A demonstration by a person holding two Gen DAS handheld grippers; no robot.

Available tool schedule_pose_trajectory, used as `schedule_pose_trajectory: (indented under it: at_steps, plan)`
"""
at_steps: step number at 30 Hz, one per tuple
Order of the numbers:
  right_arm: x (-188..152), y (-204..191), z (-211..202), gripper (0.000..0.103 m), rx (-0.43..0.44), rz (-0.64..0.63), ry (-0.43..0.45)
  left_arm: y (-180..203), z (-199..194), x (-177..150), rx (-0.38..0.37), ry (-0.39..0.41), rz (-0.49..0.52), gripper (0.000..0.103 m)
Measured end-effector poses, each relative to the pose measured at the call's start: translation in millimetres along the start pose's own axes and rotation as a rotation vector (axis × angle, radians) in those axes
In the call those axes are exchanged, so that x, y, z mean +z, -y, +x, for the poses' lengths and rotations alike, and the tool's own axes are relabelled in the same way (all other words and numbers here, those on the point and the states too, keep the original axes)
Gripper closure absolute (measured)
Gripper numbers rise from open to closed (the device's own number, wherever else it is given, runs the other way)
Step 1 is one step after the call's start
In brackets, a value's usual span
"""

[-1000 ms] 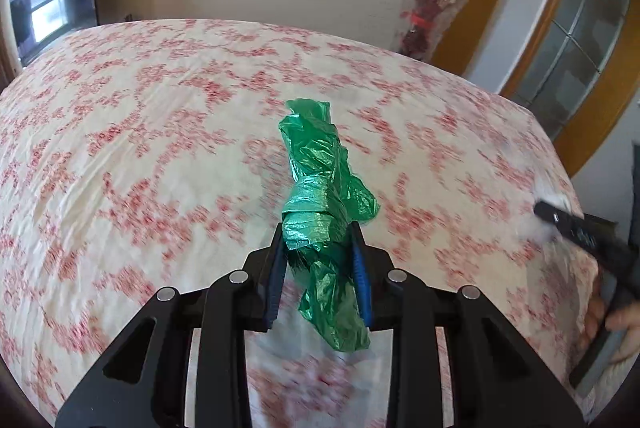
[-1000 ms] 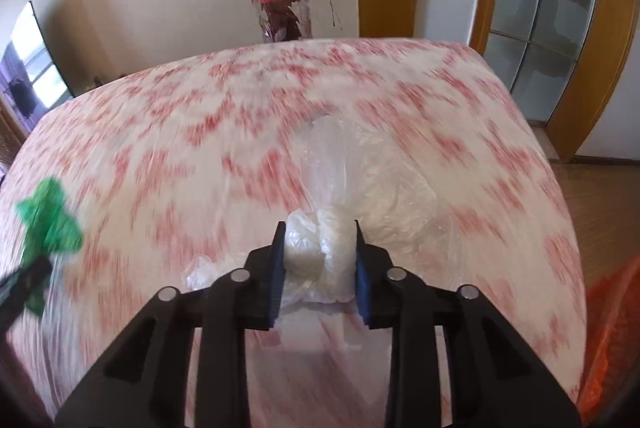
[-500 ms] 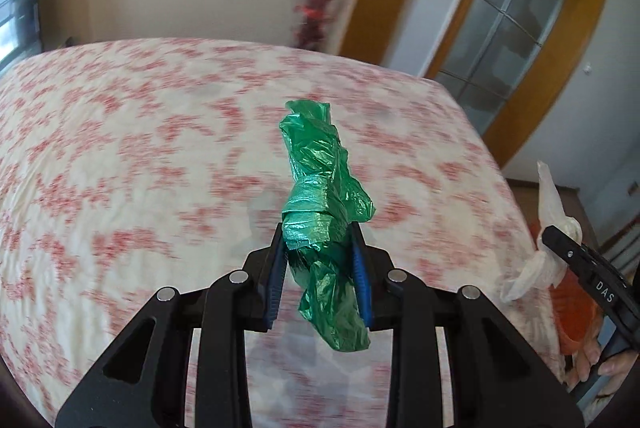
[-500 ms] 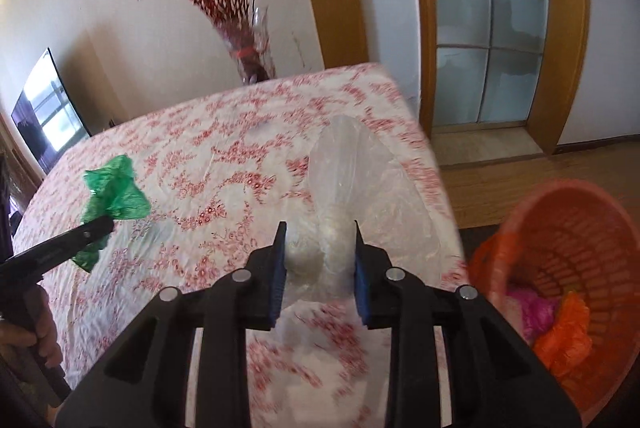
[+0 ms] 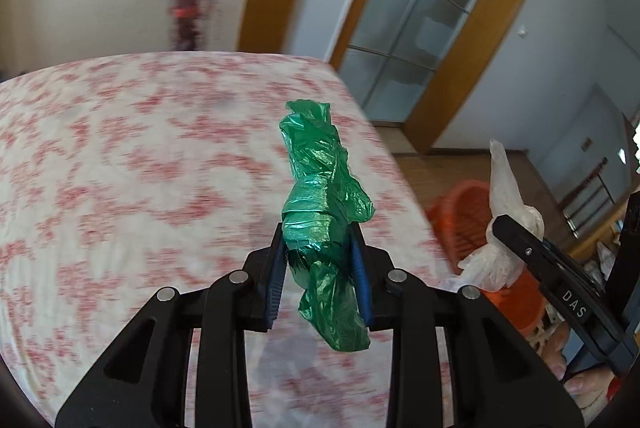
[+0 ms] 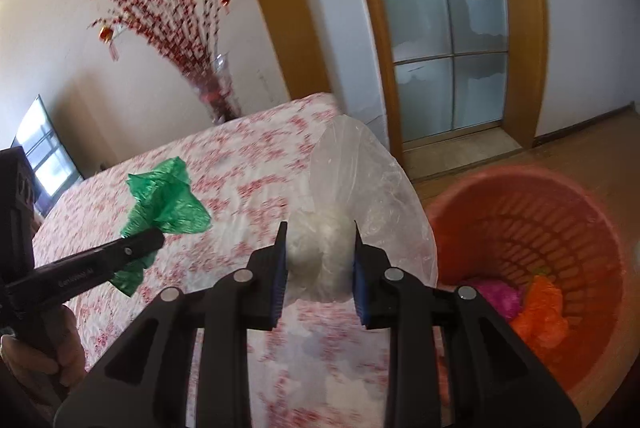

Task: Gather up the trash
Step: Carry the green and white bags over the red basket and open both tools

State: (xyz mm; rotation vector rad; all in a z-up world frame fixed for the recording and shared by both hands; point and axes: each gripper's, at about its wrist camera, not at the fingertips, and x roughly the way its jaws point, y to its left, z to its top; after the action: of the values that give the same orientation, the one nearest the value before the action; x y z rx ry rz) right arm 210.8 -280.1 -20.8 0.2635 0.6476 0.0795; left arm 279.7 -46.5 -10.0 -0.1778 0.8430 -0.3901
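Left gripper (image 5: 320, 268): fingers closed on a crumpled green bag (image 5: 326, 228), centre frame, above the floral-clothed worktop (image 5: 120, 168). Right gripper (image 6: 318, 264): fingers clamped on a clear plastic bag (image 6: 360, 188), centre frame. Beyond, lower right, an orange basket (image 6: 520, 220) on the floor holds 2 items, pink and orange.

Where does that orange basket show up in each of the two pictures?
Left wrist view: the orange basket sits at the right, past the table's edge, partly behind the clear bag.
Right wrist view: it fills the lower right, with pink and orange bags inside.
Shared landmark: the green bag.
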Motion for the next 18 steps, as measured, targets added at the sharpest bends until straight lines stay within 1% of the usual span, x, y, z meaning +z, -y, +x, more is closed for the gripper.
schedule_pose_trajectory:
  at_steps: [7,14,18]
  plan:
    - [-2,45,-33,0.075,-0.115,0.019,0.065,60,23,-1,-0.098,-0.032,0.064,0.073]
    - [-8,96,-53,0.075,-0.204,0.082,0.076,105,42,-8,-0.166,-0.071,0.117,0.073]
    - [-14,118,-58,0.075,-0.236,0.114,0.075,127,54,-12,-0.195,-0.093,0.146,0.073]
